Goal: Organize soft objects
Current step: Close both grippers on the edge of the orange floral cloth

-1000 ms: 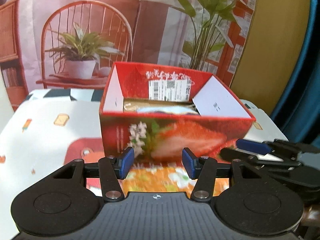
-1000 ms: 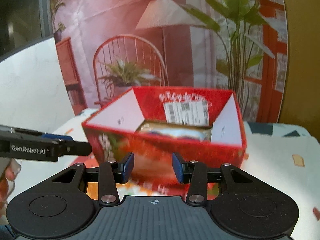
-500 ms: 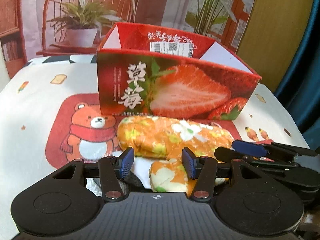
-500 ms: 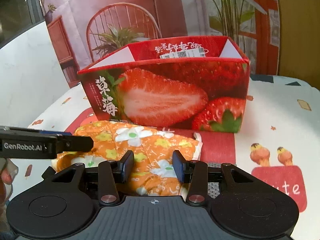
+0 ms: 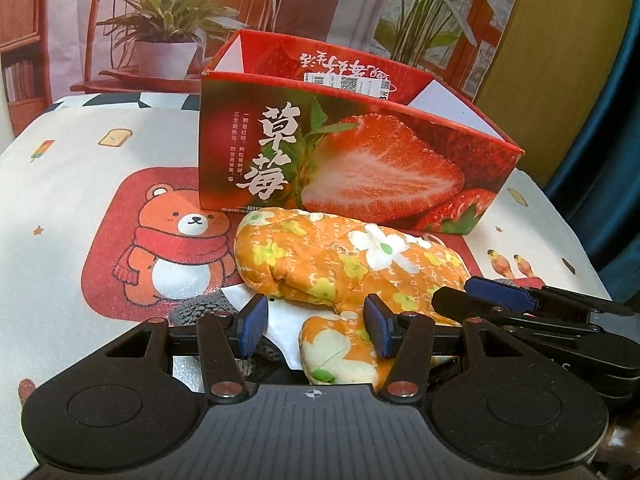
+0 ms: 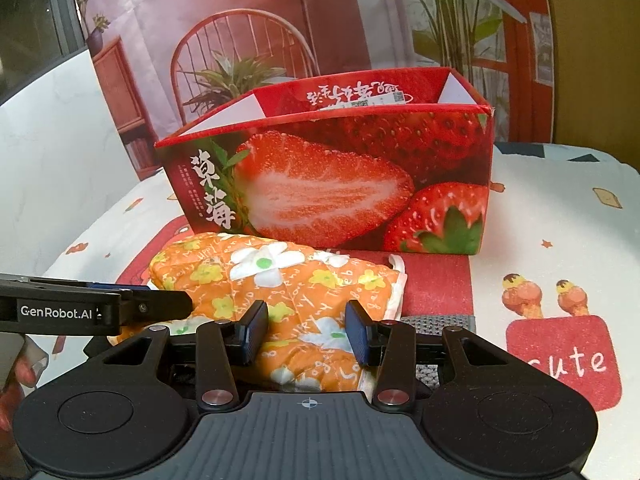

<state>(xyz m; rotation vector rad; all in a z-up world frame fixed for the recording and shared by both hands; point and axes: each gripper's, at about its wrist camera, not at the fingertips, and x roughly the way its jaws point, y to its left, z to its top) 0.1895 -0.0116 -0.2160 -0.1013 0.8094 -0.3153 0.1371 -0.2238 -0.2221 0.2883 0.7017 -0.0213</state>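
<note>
Tongs: left tongs [image 5: 316,324] and right tongs [image 6: 306,332] both standing apart, clamping nothing | straddling orange floral mitt [image 5: 352,264] on worktop [image 5: 60,184], just before strawberry box [image 5: 352,160] | lying crosswise to both; right nearer cuff, left nearer thumb.

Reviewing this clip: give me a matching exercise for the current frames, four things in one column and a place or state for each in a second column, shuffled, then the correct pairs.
Things
1. strawberry box
2. orange floral oven mitt
3. dark knitted item
4. left gripper

Places or states
A. lies on the tablecloth, right in front of the box
B. stands open-topped behind the mitt
C. jaws apart, the mitt's thumb end between them
D. partly hidden under the mitt, peeking out at its left

Pairs: 1-B, 2-A, 3-D, 4-C
</note>
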